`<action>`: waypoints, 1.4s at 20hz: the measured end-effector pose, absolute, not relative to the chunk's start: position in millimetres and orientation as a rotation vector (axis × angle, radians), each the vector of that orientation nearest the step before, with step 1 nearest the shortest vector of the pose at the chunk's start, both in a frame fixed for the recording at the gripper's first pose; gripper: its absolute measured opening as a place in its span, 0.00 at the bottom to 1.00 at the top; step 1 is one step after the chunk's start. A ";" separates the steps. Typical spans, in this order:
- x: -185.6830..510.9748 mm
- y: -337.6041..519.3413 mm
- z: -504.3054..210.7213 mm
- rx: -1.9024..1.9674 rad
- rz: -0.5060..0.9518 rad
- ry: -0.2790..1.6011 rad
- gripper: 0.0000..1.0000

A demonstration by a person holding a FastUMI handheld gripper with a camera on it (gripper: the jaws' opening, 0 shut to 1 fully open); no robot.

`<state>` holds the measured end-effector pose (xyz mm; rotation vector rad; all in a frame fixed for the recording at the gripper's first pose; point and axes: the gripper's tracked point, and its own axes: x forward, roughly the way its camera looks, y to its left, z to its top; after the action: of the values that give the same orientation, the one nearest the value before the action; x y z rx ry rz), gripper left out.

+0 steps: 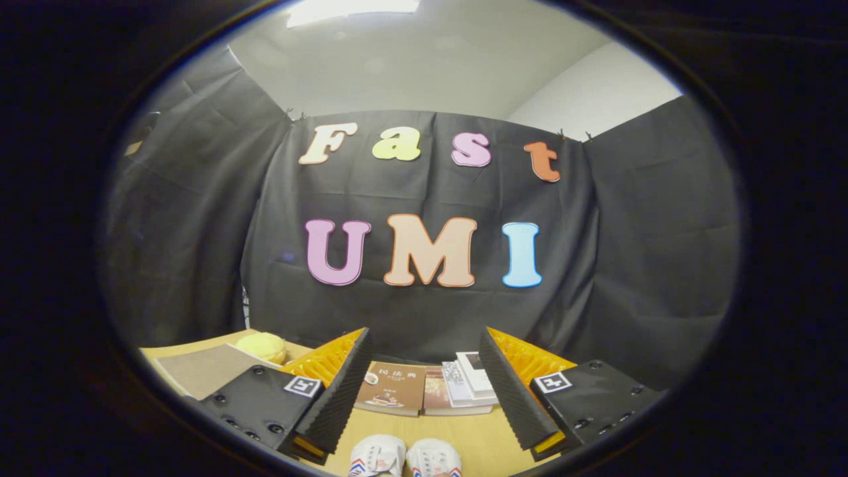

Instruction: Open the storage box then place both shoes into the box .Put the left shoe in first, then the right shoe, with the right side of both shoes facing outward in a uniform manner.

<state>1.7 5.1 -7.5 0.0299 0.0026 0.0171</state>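
Gripper view, claw [424,387] spread empty, apparently shoes [405,457] between fingers

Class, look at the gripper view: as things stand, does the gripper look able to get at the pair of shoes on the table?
Probably yes. The gripper is open, and the two shoes lie side by side on the table between its fingers, with nothing across them. The books lie beyond.
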 end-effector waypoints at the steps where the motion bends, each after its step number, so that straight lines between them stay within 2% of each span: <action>1: 0.6 6.7 -11.2 0.046 0.024 0.012 1.00; 16: -34.4 92.1 -101.7 0.392 0.231 0.278 1.00; 28: -61.0 164.8 -183.3 0.889 0.289 0.586 0.99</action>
<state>-61.0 164.8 -183.3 0.8891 0.5858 0.2887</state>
